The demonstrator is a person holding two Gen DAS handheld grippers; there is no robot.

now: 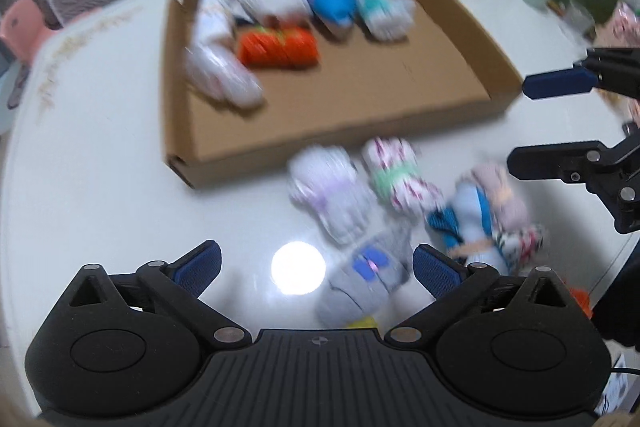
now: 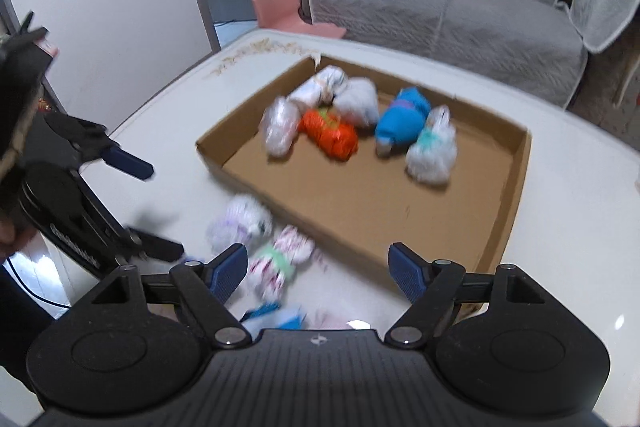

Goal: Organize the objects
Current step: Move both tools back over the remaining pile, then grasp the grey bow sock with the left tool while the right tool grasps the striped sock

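With both my left gripper [image 1: 316,269] and right gripper [image 2: 318,271] spread wide and empty, several rolled bundles already lie in the cardboard tray [image 1: 178,75] while a few more [image 1: 332,195] (blurred) wait on the white table [image 1: 100,207] just beside it.

Even, bright indoor light; a round glare spot [image 1: 298,268] shines low in the left view. Both views show motion blur at centre. Fisheye bending curves the edges.
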